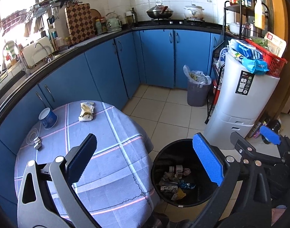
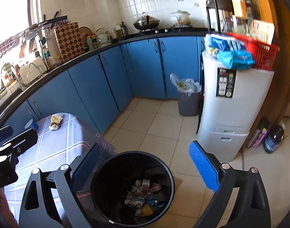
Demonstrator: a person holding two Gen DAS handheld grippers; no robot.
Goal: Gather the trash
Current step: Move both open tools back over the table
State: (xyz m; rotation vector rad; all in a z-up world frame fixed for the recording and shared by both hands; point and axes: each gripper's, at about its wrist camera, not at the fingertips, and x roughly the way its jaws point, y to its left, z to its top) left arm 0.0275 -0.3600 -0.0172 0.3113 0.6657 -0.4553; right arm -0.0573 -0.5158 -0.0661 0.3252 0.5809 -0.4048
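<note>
Both the left gripper (image 1: 145, 161) and right gripper (image 2: 145, 165) hung with fingers spread wide and nothing between them above a black bin (image 2: 99, 172) holding wrappers (image 2: 141, 199), while a crumpled wrapper (image 1: 86, 111) and blue cup (image 1: 48, 118) sat on the checked table (image 1: 114, 171).

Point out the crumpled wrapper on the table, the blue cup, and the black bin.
Crumpled white-yellow wrapper (image 1: 86, 111), left wrist view, its middle.
Blue paper cup (image 1: 48, 118), left wrist view, its side wall.
Round black trash bin (image 2: 105, 166), right wrist view, its rim.
</note>
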